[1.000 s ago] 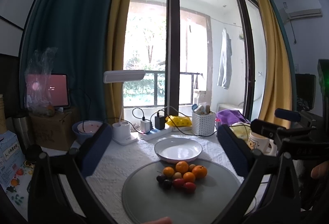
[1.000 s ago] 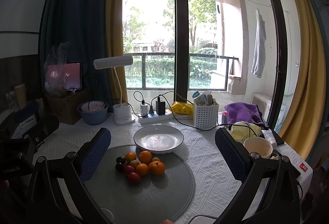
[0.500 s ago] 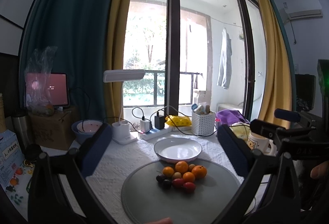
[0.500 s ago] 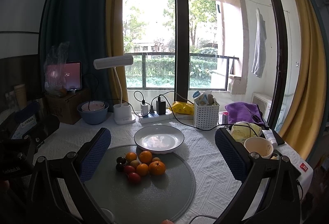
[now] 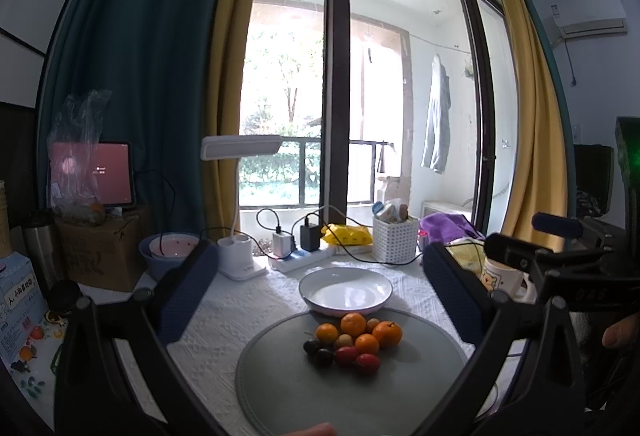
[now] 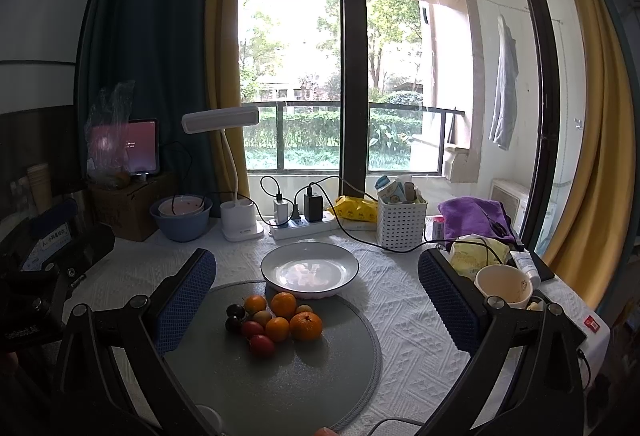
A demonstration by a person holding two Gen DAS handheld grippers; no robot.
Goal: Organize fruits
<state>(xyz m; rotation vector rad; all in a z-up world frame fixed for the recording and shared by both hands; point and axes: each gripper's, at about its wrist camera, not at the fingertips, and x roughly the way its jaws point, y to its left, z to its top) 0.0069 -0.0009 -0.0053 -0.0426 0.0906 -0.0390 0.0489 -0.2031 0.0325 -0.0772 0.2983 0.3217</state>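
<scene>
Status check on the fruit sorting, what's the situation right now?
Left claw open, right claw open, both empty. Fruit pile untouched on grey mat; white plate empty behind it. Nothing blocking.

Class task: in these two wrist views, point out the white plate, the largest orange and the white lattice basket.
white plate (image 6: pixel 310 268), right wrist view, on its inner base.
largest orange (image 6: pixel 306 325), right wrist view, on its peel.
white lattice basket (image 5: pixel 395 245), left wrist view, on its front wall.
</scene>
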